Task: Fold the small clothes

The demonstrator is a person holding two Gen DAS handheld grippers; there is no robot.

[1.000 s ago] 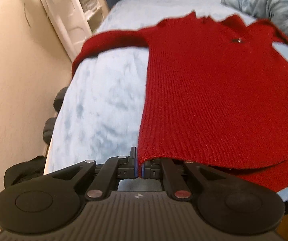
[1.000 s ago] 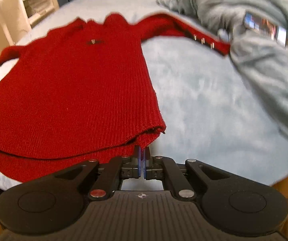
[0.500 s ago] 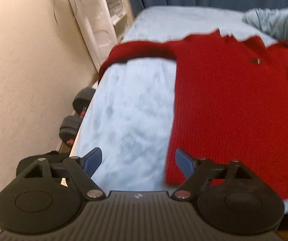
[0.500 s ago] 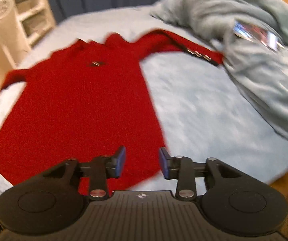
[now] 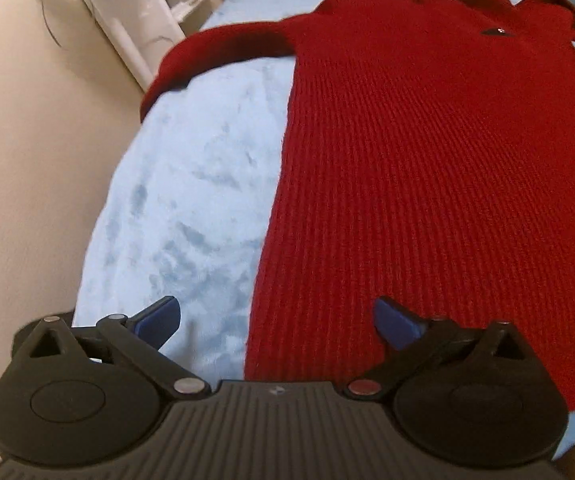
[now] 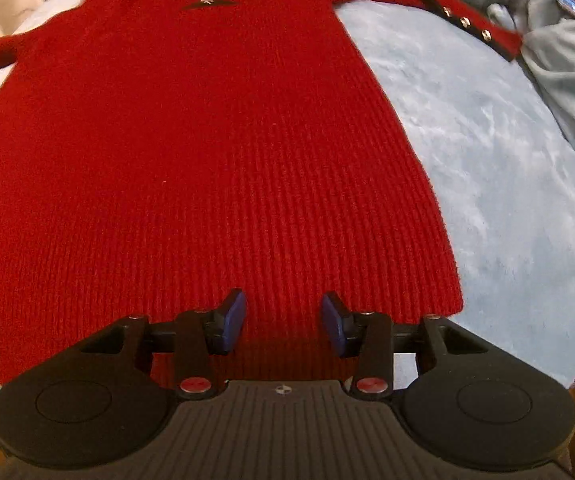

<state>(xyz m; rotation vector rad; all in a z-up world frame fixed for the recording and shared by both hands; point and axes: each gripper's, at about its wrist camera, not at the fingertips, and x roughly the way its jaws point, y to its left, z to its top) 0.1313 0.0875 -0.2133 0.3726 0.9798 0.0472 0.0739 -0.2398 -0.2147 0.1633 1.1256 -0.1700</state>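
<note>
Left wrist view: the red ribbed knit sweater [image 5: 427,184] lies spread flat on the bed's pale blue fleece blanket [image 5: 191,200], one sleeve running off toward the bed's edge by the white shelf unit [image 5: 147,12]. The left tool [image 5: 275,320] has just been opening and now stands fully spread, nothing between its blue pads; one pad sits over the blanket, the other over the sweater's side edge near the hem. It points steeply down at the bed. The risk here, as I judge it: closing at this spot could pinch blanket fleece along with the knit, so the cover would lift with the fold.

Right wrist view: the same sweater [image 6: 207,152] fills the frame, its cuff with metal buttons [image 6: 465,22] resting against a rumpled grey-blue blanket [image 6: 559,60]. The right tool [image 6: 283,318] has just been opening and stands about half spread, empty, hovering over the hem and tilted steeply down. With the hem freed, an uneven re-grip by the two tools could skew the fold or catch only the top layer
</note>
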